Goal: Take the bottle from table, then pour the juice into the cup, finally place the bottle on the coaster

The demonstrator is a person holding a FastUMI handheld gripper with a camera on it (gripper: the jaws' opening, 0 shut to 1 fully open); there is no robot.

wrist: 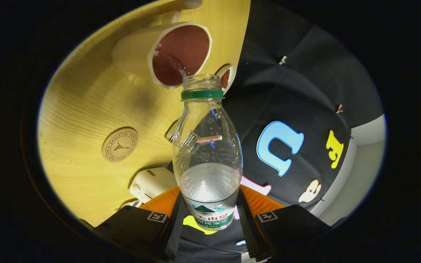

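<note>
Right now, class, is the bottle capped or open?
Open. The bottle, held in the gripper, has a bare neck above its green ring, and liquid streams from its mouth into the cup.

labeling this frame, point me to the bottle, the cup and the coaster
bottle (207, 146): gripper view, clear body, held between the claw's fingers
cup (132, 51): gripper view, outer side wall
coaster (119, 144): gripper view, centre of the top face

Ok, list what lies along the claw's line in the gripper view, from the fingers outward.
Claw shut on the bottle → bottle's open mouth → stream of liquid → cup.
</note>
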